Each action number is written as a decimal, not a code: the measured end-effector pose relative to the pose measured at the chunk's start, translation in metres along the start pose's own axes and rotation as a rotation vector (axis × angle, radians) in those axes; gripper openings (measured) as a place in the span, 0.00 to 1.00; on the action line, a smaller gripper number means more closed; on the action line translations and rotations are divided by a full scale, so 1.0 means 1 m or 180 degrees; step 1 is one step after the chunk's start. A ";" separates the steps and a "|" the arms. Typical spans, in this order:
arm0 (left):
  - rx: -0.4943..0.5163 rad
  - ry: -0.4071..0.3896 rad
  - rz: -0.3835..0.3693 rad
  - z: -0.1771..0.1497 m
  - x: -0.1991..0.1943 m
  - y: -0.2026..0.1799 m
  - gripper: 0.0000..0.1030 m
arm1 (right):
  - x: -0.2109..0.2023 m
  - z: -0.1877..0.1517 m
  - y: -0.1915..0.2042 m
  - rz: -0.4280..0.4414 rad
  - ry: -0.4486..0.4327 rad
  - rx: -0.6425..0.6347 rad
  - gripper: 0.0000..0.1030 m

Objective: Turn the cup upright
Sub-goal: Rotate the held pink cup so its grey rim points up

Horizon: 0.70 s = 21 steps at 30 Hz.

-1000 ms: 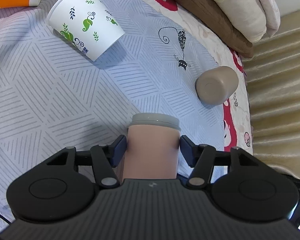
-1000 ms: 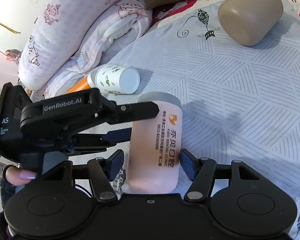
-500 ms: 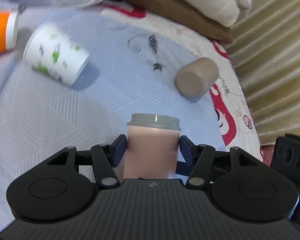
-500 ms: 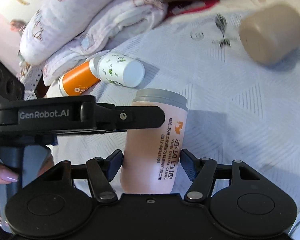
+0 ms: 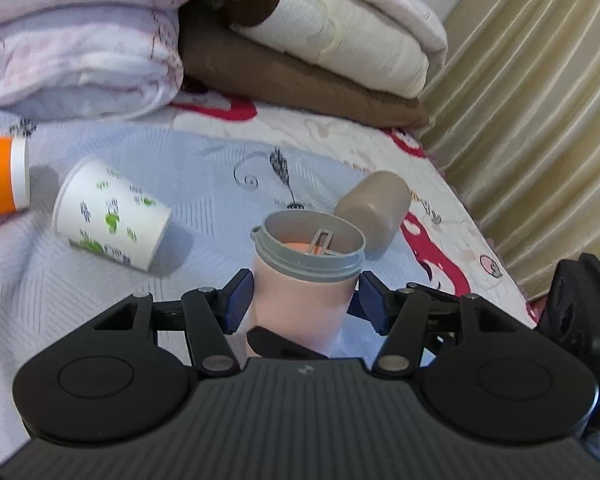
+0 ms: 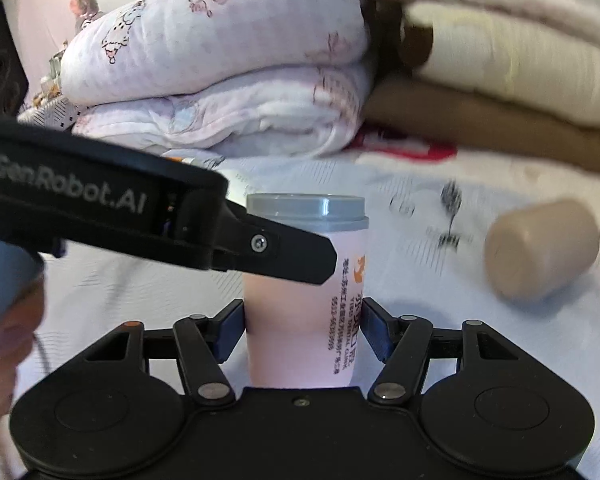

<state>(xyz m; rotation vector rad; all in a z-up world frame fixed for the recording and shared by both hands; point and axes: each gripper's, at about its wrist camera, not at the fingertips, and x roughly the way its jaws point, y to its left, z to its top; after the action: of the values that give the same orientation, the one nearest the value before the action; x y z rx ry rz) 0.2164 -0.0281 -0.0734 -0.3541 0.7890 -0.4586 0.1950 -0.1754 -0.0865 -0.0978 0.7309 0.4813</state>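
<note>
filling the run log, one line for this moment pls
pink cup: upright, mouth up | left gripper: shut on it | right gripper: shut on it | paper cup, tan cup: lying down

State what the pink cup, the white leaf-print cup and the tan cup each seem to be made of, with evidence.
Pink cup: likely matte plastic, with a moulded grey threaded collar. White leaf-print cup: probably paper, thin-walled with printed pattern. Tan cup: smooth matte plastic or silicone; cannot tell which.

Pale pink plastic cup (image 5: 300, 304) with grey rim; white paper cup (image 5: 110, 216) with green leaf print; plain tan cup (image 5: 374, 206).
</note>
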 end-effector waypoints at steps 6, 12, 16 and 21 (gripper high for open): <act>0.0064 -0.0302 0.0067 -0.005 -0.002 0.005 0.55 | 0.015 0.002 0.007 -0.0150 -0.0315 -0.0144 0.66; 0.0168 -0.0533 0.0086 -0.008 -0.004 0.004 0.55 | 0.023 0.000 0.012 -0.0289 -0.0672 -0.0299 0.66; 0.0144 -0.0539 0.0061 -0.010 -0.001 0.009 0.55 | 0.030 -0.002 0.006 -0.0241 -0.0778 -0.0238 0.66; 0.0198 -0.0515 0.0073 -0.015 0.005 0.008 0.55 | 0.037 -0.007 0.005 -0.0270 -0.0739 -0.0285 0.66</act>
<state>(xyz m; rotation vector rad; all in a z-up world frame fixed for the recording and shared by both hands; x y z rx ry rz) 0.2102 -0.0259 -0.0904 -0.3197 0.6197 -0.4266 0.2119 -0.1580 -0.1158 -0.1535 0.4759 0.4359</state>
